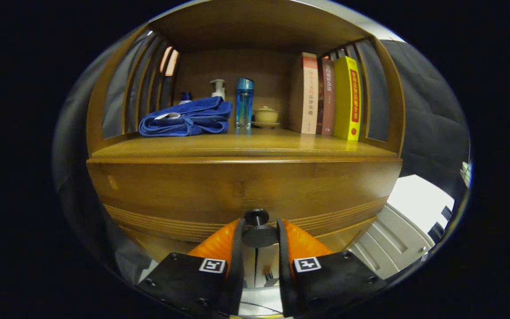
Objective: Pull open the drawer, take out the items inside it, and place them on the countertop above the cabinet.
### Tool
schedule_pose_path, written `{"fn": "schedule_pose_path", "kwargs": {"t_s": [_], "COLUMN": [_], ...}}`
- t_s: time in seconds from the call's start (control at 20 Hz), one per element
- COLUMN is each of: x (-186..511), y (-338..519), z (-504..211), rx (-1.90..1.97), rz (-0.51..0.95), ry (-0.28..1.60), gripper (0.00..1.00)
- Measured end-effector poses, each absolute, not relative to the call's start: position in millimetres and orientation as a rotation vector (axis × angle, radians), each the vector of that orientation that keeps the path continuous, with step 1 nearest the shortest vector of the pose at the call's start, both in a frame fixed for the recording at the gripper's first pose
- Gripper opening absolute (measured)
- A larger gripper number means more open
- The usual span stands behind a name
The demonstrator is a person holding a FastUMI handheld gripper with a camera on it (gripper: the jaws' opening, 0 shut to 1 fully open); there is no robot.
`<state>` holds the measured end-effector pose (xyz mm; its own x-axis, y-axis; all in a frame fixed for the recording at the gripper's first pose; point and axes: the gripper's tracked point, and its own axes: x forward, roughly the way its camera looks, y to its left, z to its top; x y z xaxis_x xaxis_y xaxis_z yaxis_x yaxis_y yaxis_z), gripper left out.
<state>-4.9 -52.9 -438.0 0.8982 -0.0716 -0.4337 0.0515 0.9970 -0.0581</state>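
Fingers (pixel 237 235) clamp the drawer (pixel 237 190) knob (pixel 258 234), hiding its sides.

So it's a warm brown wooden cabinet (pixel 237 186) with slatted sides (pixel 140 88) and a solid back panel. Dark booth cloth (pixel 427 110) hangs off to the right, and low down beside the cabinet there's a pale grey ribbed panel (pixel 392 248) with a bright white patch (pixel 419 199) above it. Lighting's dim and yellowish, glossy sheen on the wood.
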Motion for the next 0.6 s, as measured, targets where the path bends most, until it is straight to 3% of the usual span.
{"fn": "schedule_pose_path", "kwargs": {"t_s": [0.6], "x": [-38.5], "y": [-53.6], "z": [-428.9], "rx": [-0.039], "rz": [-0.024], "ry": [0.435], "gripper": [0.39]}}
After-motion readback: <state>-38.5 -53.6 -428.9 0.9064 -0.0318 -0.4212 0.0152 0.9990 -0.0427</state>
